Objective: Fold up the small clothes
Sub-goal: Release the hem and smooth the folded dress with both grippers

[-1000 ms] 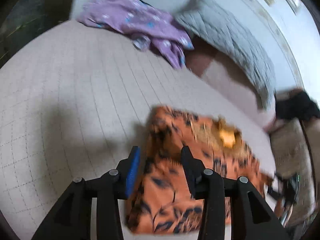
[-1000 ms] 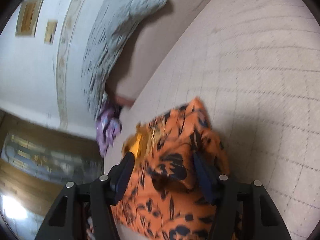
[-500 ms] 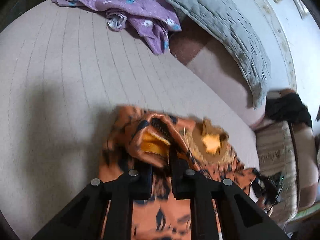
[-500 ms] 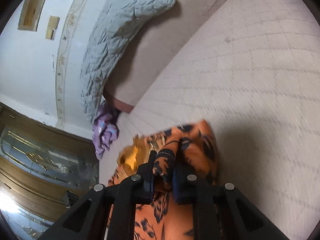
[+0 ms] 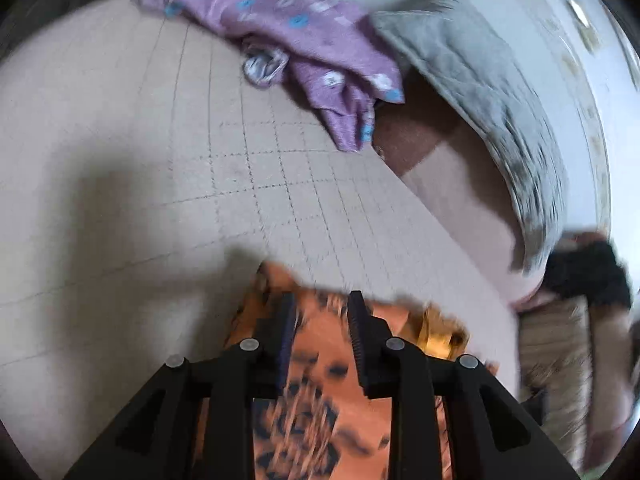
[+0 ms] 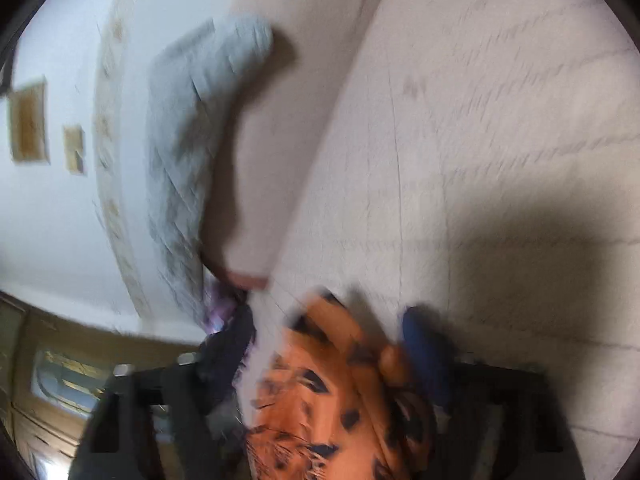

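left tool fingers parted, right tool spread wide

No readable text, label, brand, number or sign shows in either view.

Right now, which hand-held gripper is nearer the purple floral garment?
Cannot say. Both hand-held grippers, left and right, hang open over the orange garment, well short of the purple garment.

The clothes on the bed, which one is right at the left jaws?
The orange garment with black markings, lying directly under and between the left gripper's open jaws. The purple floral garment lies crumpled far off, beside the grey quilted pillow.
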Tool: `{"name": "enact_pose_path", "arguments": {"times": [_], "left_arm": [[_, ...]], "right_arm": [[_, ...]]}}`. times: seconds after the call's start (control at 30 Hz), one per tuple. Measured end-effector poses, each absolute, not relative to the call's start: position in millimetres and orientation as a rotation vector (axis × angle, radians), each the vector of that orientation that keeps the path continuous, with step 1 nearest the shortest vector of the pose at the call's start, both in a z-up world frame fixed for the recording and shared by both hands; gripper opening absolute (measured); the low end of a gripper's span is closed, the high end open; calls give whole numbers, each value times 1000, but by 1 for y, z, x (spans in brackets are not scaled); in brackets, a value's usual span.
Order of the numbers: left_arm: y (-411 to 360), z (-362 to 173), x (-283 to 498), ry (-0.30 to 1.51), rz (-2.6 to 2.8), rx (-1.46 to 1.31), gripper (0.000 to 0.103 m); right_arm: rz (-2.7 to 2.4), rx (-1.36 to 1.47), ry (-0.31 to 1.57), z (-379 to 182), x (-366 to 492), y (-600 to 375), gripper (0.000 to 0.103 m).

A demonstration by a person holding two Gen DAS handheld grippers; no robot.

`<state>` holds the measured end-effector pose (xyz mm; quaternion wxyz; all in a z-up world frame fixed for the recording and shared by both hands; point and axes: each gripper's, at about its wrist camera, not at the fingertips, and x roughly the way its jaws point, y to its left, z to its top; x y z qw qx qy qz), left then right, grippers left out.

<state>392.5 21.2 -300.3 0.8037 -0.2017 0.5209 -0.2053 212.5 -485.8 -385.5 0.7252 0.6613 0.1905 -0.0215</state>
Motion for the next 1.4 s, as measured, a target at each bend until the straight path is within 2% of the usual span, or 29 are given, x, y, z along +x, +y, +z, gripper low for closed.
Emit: {"name": "enact_pose_path", "arguments": {"times": [0.17,0.23,0.33,0.43,0.53,0.6,0.7,0.87,1.1,1.13,1.3,1.4], "left_arm": [[38,-275,318,1035,-391,-221,51],[37,-275,281,1043,-367,-188,58],[26,-291,253,1119,-333,-103,61],[4,-327,238,1232,-287,83,61],[-6,-319,225,1213,-263,190,62],[-4,-308,217,1236,-286,159,62],[0,-286,202,1199,-298,165,62],[9,-256,183,1130,-277,206,62],[4,-245,176,1108,-268,177,62],[1,-244,176,1104,-267,179,62],[-16,-244,180,1069,-275,183,63],[-25,-251,188,1055,-264,190,63]], "right_arm": [[-93,1313,449,-351,192,-480,79],[-87,1210,504,-333,187,-461,73],[-66,1051,575,-308,182,-417,65],[-24,929,615,-294,175,-373,62],[18,883,709,-306,163,-332,62],[-21,831,800,-326,152,-316,60],[-31,722,840,-336,149,-309,44],[-18,868,822,-341,118,-331,38],[-77,850,869,-329,87,-325,37],[-78,833,841,-322,83,-324,41],[-32,746,662,-283,86,-309,40],[14,748,640,-276,104,-296,40]]}}
